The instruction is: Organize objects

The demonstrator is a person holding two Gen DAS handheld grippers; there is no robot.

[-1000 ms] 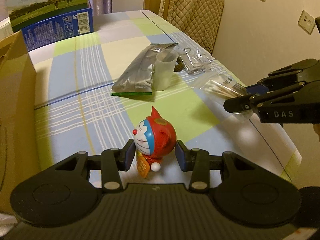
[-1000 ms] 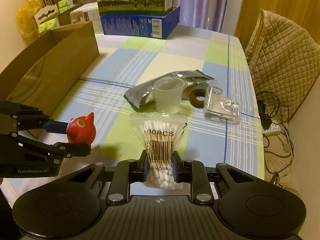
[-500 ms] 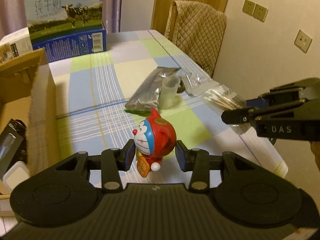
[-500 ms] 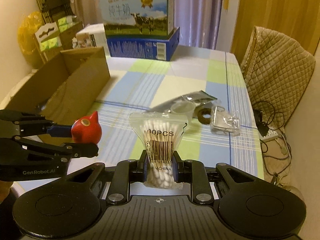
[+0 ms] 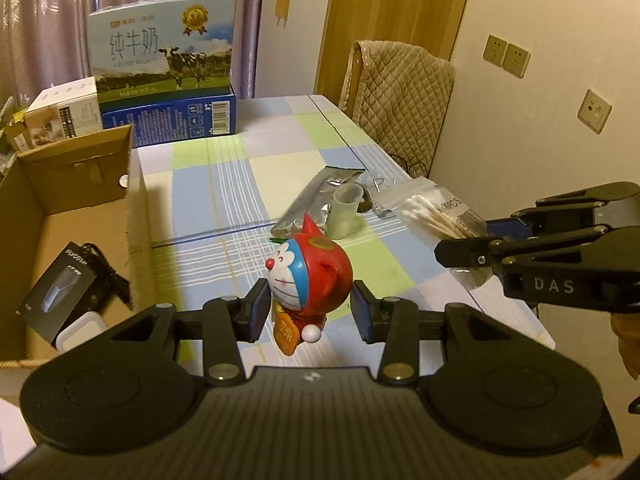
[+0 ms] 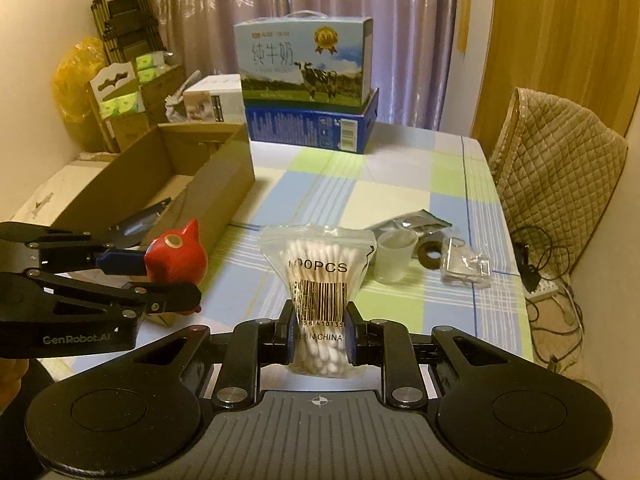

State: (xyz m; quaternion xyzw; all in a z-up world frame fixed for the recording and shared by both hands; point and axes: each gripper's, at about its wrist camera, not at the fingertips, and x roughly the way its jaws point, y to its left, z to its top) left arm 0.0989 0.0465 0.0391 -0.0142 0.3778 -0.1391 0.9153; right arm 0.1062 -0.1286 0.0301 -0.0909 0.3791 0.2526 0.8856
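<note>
Two items held, both lifted above the table (image 5: 280, 152).
Your left gripper (image 5: 308, 310) clamps one Doraemon figurine (image 5: 310, 276); your right gripper (image 6: 318, 336) pinches one cotton-swab bag (image 6: 318, 276); one cardboard box (image 5: 80, 216) left.

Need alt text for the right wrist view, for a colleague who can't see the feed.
The right gripper pinches a clear bag of cotton swabs above a checked tablecloth. At left, the left gripper holds a red toy figure near an open cardboard box; a small plastic cup stands on the table beyond.
</note>
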